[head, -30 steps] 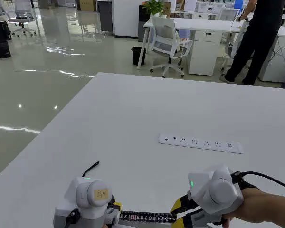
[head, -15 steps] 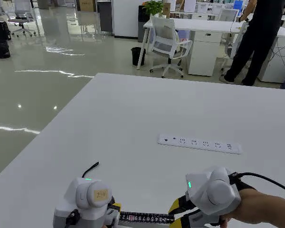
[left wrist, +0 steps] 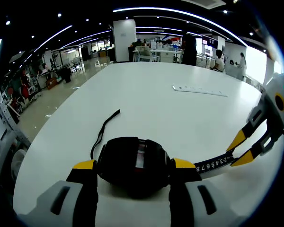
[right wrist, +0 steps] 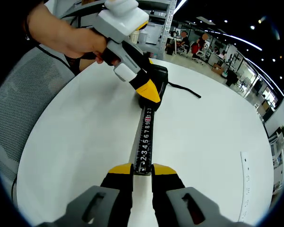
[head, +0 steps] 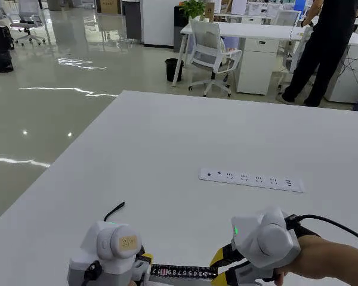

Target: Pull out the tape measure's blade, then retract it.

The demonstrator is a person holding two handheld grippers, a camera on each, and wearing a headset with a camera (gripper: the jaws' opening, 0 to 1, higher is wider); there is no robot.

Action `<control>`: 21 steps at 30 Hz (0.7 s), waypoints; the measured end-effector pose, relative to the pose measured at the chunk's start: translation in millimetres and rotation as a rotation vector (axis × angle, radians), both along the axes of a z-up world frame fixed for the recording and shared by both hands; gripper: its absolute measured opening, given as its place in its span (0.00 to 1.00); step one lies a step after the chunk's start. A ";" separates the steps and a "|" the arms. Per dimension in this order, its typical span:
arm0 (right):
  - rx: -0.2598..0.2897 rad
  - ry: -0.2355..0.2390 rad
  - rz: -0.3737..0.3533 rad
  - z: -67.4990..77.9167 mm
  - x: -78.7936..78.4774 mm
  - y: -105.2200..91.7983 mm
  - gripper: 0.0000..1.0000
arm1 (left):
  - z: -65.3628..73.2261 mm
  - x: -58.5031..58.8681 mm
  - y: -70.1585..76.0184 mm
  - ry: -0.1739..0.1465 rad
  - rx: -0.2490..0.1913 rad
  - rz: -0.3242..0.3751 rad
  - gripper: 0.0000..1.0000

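- While the left tongs (left wrist: 135,172) clamp the black tape measure (left wrist: 132,151) from both sides, it rests on the near edge of the white worktop (head: 185,137).
- The right tongs (right wrist: 142,170) are closed on the tip of the blade (right wrist: 145,137) (its numbers are readable), which runs straight to the right out of the tape measure.
- A power strip (head: 251,179) lies farther away, well apart.

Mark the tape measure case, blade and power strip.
tape measure case (left wrist: 135,163), left gripper view, top of the black housing
blade (right wrist: 145,137), right gripper view, numbered mid-stretch
power strip (head: 250,179), head view, middle of its top face
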State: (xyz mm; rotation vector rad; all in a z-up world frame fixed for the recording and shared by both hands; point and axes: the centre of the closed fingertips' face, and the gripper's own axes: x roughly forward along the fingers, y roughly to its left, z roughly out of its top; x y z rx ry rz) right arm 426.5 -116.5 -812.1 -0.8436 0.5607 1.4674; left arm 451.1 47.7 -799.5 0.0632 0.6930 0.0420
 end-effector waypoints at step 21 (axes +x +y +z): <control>0.004 0.000 0.005 -1.6 0.2 6.0 0.14 | 0.1 0.2 0.2 0.003 -0.001 -0.003 0.56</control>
